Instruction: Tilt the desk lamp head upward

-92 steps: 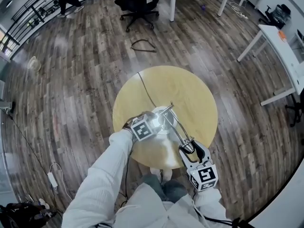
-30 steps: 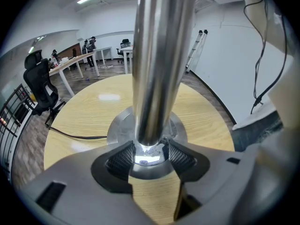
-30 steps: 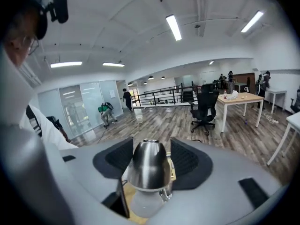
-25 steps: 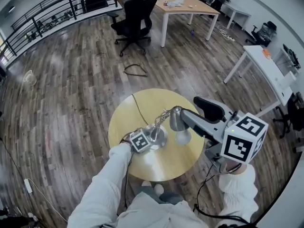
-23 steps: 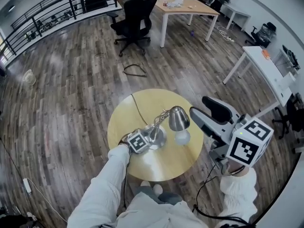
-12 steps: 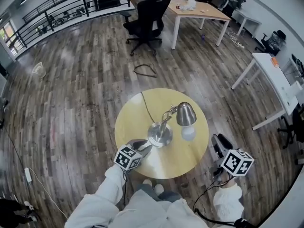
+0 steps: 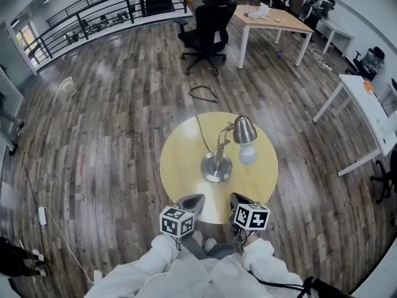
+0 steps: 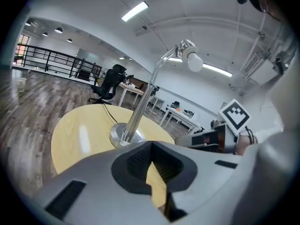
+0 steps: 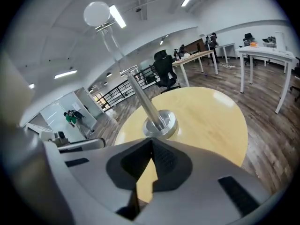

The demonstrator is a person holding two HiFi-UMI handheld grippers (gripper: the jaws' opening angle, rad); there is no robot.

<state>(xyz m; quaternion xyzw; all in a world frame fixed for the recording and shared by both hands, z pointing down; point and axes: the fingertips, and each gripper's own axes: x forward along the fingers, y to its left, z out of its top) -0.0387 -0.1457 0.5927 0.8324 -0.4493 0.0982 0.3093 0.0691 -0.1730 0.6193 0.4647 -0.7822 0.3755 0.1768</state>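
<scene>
Both forearms, in white sleeves [image 7: 155, 269], reach forward side by side from the bottom of the head view. The left gripper [image 7: 193, 200] and right gripper [image 7: 238, 198] are held level at the near rim of the round table [image 7: 180, 166], both pointing at the desk lamp [image 7: 221, 146]. Left fingers [image 8: 135, 162]: closed pad to pad, nothing between them. Right fingers [image 9: 165, 159]: likewise closed and empty. Neither gripper touches the lamp.

The lamp base [image 7: 216, 167] stands near the table centre, well apart from both grippers. The lamp head [image 7: 244, 130] sits up and to the right of the base, with the bulb [image 7: 247, 154] beneath it. Bare tabletop lies between the grippers and the base. The lamp cord [image 7: 201, 131] runs off the far rim. Open wood floor [image 7: 105, 141] surrounds the table; an office chair [image 7: 208, 22] and a wooden table [image 7: 273, 18] stand well apart.

In the right gripper view the bulb shows, but the shade is hard to make out. The head view does not resolve the fingertip contact; only the gripper views show it.
</scene>
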